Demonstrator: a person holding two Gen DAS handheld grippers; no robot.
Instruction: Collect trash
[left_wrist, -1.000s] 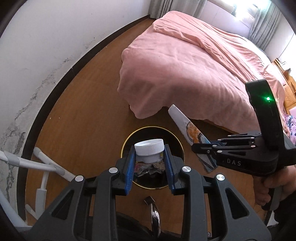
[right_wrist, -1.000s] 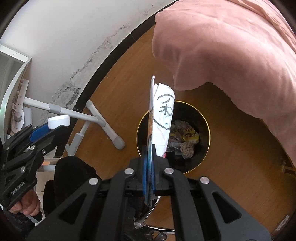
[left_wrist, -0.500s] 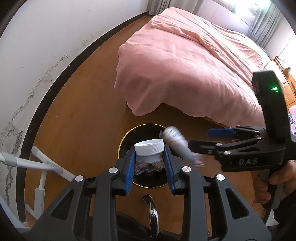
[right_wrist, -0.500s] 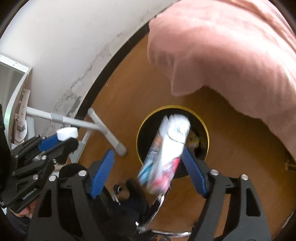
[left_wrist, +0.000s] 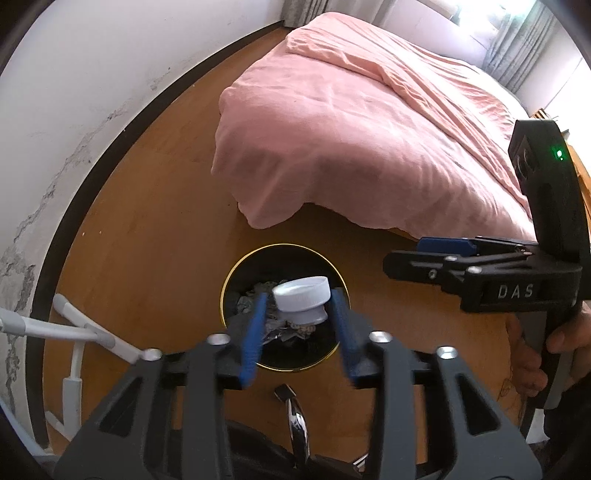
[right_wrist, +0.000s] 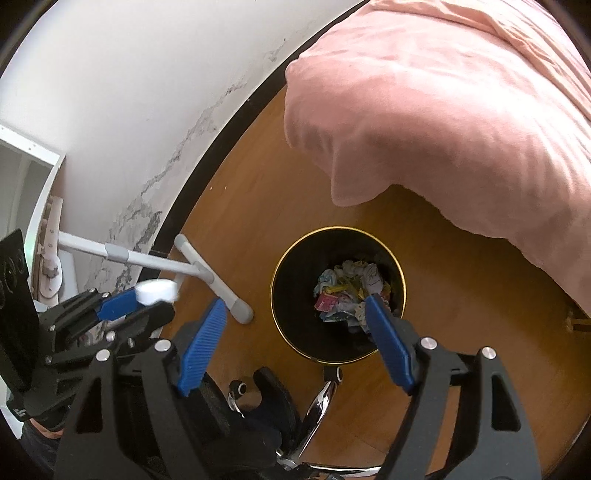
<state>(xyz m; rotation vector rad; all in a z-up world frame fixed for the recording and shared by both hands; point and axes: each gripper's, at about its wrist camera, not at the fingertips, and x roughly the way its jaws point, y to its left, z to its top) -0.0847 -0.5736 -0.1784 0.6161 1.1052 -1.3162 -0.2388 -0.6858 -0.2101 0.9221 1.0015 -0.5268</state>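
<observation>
A black trash bin with a gold rim (left_wrist: 227, 284) (right_wrist: 275, 273) stands on the wooden floor below both grippers, with crumpled wrappers (right_wrist: 349, 291) inside. My left gripper (left_wrist: 297, 314) has its jaws spread. A small white jar with a lid (left_wrist: 302, 295) sits tilted between the fingers, touching the right pad only, directly above the bin. The jar also shows in the right wrist view (right_wrist: 155, 291). My right gripper (right_wrist: 295, 325) is open wide and empty above the bin's near rim; it shows at the right of the left wrist view (left_wrist: 424, 254).
A bed with a pink duvet (left_wrist: 369, 129) (right_wrist: 461, 110) overhangs just beyond the bin. A white metal stand's legs (right_wrist: 207, 277) (left_wrist: 85, 332) lie left of the bin near the cracked wall. A chrome chair base (left_wrist: 297, 424) sits below the grippers.
My right gripper opened and the flat snack packet fell into the bin. My left gripper's jaws have just spread, and the white jar now sits tilted and loose between them.
</observation>
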